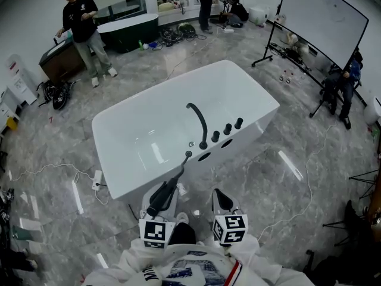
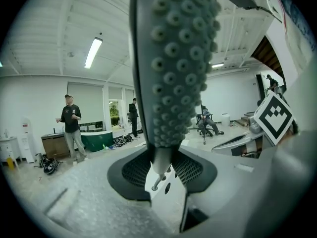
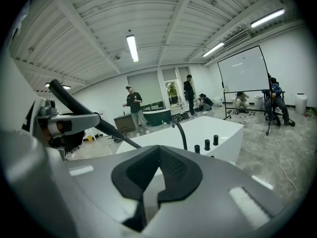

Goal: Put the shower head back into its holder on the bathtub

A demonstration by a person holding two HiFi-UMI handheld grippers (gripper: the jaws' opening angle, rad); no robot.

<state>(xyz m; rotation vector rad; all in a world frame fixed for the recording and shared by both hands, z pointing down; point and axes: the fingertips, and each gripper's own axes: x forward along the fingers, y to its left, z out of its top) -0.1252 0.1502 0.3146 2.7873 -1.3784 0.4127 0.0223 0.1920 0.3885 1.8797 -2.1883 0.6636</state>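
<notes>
A white bathtub stands ahead of me, with a black arched faucet and three black knobs on its near rim. Two dark oval openings sit in the rim below them. My left gripper is shut on the black shower head, whose thin end points at the rim. In the left gripper view the nubbed spray face fills the upper middle, and its neck runs between the left gripper's pads. My right gripper hangs beside it, shut and empty. The tub lies beyond its jaws.
A person stands by a dark green tub at the back left. A whiteboard on a stand and a seated person are at the right. Cables and a power strip lie on the grey floor.
</notes>
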